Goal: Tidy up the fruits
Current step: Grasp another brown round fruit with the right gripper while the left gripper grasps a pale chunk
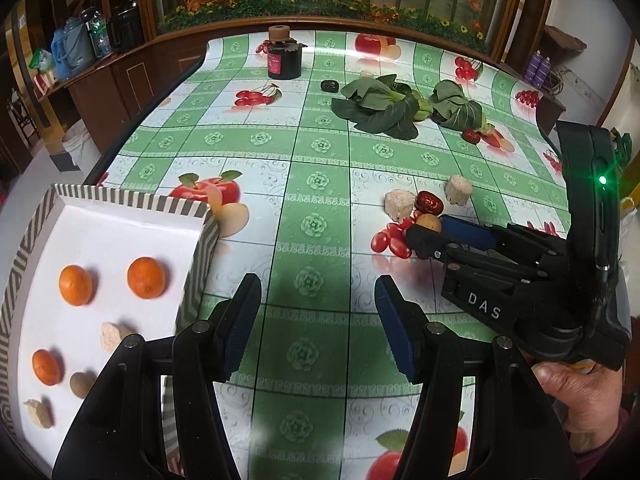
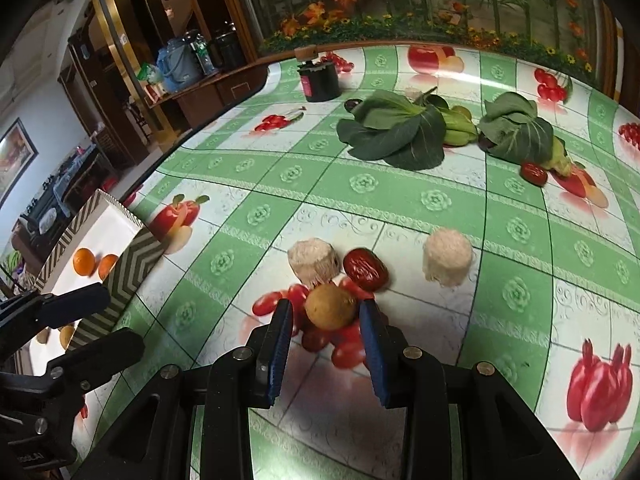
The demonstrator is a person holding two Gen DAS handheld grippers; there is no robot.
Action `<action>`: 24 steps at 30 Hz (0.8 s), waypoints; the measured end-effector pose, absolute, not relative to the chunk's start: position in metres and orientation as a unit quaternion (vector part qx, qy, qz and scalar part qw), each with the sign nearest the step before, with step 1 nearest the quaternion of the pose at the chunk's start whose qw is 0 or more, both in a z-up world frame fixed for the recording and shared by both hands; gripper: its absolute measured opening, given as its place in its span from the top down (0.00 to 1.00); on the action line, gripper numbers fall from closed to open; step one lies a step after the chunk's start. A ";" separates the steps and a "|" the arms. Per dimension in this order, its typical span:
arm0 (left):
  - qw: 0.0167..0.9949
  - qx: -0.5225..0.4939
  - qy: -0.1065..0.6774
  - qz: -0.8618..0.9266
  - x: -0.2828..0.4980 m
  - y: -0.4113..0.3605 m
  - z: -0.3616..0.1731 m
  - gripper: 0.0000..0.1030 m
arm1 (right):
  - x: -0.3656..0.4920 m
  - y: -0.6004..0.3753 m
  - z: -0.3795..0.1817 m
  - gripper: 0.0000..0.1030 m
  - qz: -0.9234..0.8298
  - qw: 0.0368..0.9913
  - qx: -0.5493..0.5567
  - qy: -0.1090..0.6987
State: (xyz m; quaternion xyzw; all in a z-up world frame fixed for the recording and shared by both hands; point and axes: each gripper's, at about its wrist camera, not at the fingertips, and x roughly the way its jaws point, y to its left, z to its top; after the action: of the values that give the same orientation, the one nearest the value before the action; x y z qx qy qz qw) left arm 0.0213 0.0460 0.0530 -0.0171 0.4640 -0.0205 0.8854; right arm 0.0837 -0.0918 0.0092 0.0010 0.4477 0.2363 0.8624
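the right gripper [image 2: 326, 318] holds a longan [image 2: 330, 306] in its jaws, just beside a red date [image 2: 365, 268] on the table [image 2: 400, 200]; the left gripper [image 1: 318, 320] hangs empty, jaws apart, beside the tray [image 1: 120, 232], far from the date.

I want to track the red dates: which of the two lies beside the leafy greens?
The far red date, below the right-hand bok choy; the other red date lies near the right tool.

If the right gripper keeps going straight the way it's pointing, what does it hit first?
The small round brown fruit sits right between the right gripper jaws. Just beyond it lies the red date, then the pale chunk beside it, though depth is hard to judge.
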 end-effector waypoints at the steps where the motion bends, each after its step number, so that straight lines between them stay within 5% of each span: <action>1: 0.885 -0.016 0.464 -0.021 0.023 0.045 0.053 0.42 | 0.084 -0.091 0.009 0.69 0.238 0.863 0.000 0.446; 3: 0.884 -0.015 0.466 -0.021 0.028 0.044 0.051 0.42 | 0.085 -0.091 0.008 0.75 0.237 0.864 -0.006 0.444; 24: 0.864 0.025 0.492 -0.104 0.107 -0.007 0.022 0.43 | 0.071 -0.140 0.018 0.75 0.241 0.863 0.009 0.444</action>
State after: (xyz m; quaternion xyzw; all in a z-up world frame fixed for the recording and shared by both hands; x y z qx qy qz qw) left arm 0.1074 -0.0075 0.0220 0.0252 0.4923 -0.1037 0.8639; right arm 0.0708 -0.1400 0.0176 0.0094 0.4439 0.2407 0.8631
